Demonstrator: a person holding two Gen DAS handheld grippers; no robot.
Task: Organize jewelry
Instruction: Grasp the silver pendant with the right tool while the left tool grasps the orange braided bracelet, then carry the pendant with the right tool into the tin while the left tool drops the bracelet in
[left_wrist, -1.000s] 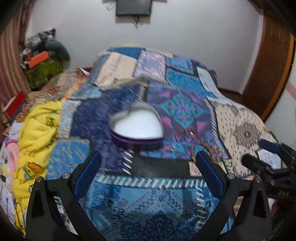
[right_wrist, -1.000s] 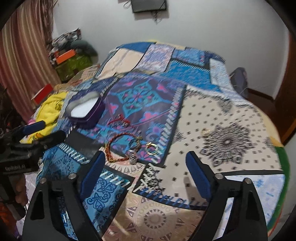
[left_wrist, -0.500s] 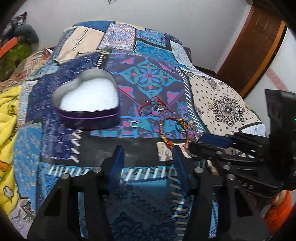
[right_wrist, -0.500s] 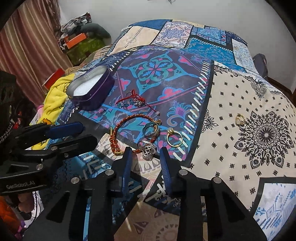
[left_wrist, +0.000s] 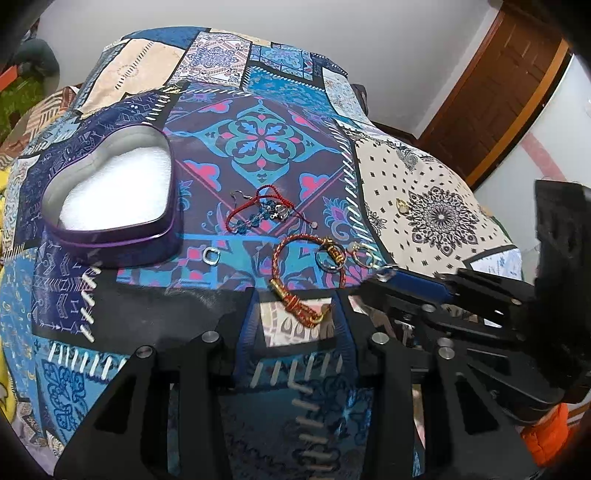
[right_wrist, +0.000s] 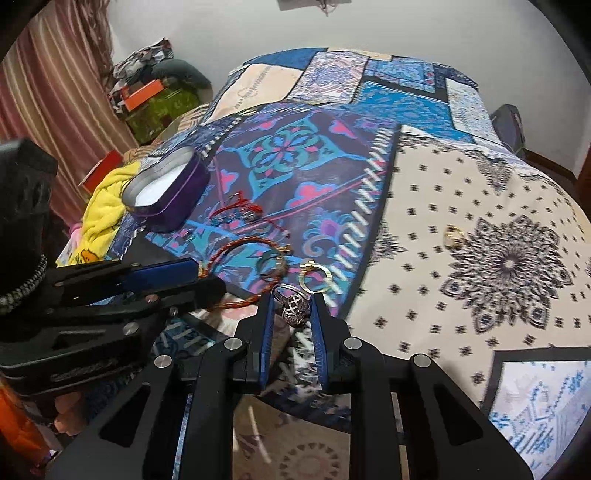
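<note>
An open purple heart-shaped tin (left_wrist: 110, 206) with white padding sits on the patchwork bedspread; it also shows in the right wrist view (right_wrist: 166, 192). Jewelry lies beside it: a red braided bracelet (left_wrist: 295, 280), a red cord bracelet (left_wrist: 258, 214), a silver ring (left_wrist: 210, 255), a gold ring (right_wrist: 314, 277) and a far gold ring (right_wrist: 453, 236). My left gripper (left_wrist: 295, 314) has its fingers close on either side of the braided bracelet's clasp. My right gripper (right_wrist: 293, 310) has its fingers around a silver cross ring (right_wrist: 293, 306), touching or nearly so.
The bedspread (left_wrist: 424, 206) falls away at the edges. Yellow cloth (right_wrist: 107, 199) and clutter (right_wrist: 155, 96) lie to the left by a curtain. A wooden door (left_wrist: 509, 85) stands at the right.
Both grippers have come down toward the jewelry and their fingers have narrowed from wide open. The left is now at the bracelet clasp, the right at the silver cross ring.
</note>
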